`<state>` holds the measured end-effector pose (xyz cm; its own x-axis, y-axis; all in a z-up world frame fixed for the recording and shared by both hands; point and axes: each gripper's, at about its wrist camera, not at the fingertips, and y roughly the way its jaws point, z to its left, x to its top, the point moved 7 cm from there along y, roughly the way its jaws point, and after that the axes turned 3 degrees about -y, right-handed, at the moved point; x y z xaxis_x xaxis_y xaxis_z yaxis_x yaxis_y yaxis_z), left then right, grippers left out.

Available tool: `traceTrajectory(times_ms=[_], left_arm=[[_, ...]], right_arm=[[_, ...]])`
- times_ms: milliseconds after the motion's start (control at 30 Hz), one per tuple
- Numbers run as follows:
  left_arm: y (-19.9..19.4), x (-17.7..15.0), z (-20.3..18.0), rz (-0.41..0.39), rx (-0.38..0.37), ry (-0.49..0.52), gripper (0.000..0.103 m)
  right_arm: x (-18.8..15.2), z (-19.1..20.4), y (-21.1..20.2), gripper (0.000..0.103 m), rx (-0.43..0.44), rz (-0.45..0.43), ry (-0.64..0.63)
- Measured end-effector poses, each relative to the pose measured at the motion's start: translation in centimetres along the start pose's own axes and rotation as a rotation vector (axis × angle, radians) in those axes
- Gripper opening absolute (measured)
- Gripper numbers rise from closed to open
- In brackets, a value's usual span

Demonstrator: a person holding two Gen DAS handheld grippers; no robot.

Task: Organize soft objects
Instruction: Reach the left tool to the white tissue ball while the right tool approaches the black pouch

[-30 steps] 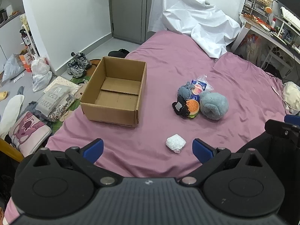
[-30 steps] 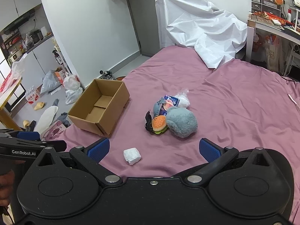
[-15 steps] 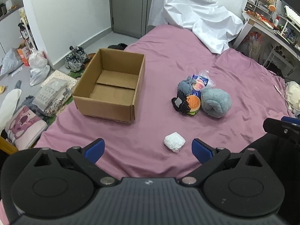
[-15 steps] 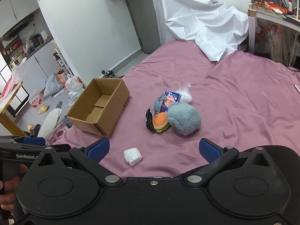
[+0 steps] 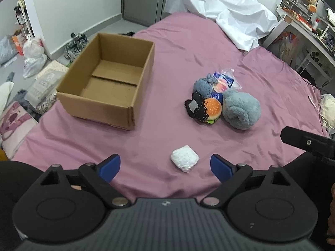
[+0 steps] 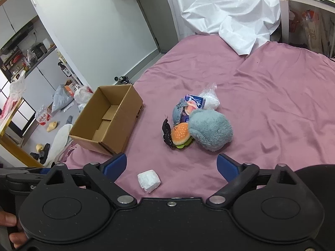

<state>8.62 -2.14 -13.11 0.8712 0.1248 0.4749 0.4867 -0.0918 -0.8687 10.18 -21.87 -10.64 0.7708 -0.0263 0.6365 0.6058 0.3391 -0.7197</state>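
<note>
Lying loose on the purple bedspread [image 5: 167,48], the white wad [image 5: 184,160] sits nearest, the plush pile [image 5: 240,108] beyond, the empty box [image 5: 108,92] waiting left; both the left gripper [image 5: 165,165] and right gripper [image 6: 171,164] have just been narrowing slightly, jaws apart around nothing, probably readying a pickup.

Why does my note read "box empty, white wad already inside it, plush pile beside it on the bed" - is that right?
Not quite. The white wad is not in the cardboard box; it lies on the purple bed cover, nearest the camera, apart from the box. The left wrist view shows this. The box is empty, and the plush pile sits beside it.
</note>
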Motion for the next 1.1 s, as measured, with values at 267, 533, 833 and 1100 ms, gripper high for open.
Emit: traceTrajectory(times_ms=[267, 533, 833, 1100], left_arm=[[3.7, 0.0, -0.7, 0.079, 0.001, -0.05, 0.083], [6.3, -0.5, -1.5, 0.131, 0.007, -0.082, 0.075], [9.3, -0.8, -2.2, 0.184, 0.007, -0.142, 0.068], [11.7, -0.9, -2.4, 0.226, 0.024, -0.177, 0.068]], right_arm=[[0.0, -1.2, 2.1, 0.086, 0.015, 0.017, 0.042], [-0.5, -2.2, 3.8, 0.086, 0.026, 0.037, 0.068], [-0.6, -3.9, 6.1, 0.081, 0.019, 0.061, 0.155], [-0.4, -4.8, 7.5, 0.081, 0.016, 0.061, 0.208]])
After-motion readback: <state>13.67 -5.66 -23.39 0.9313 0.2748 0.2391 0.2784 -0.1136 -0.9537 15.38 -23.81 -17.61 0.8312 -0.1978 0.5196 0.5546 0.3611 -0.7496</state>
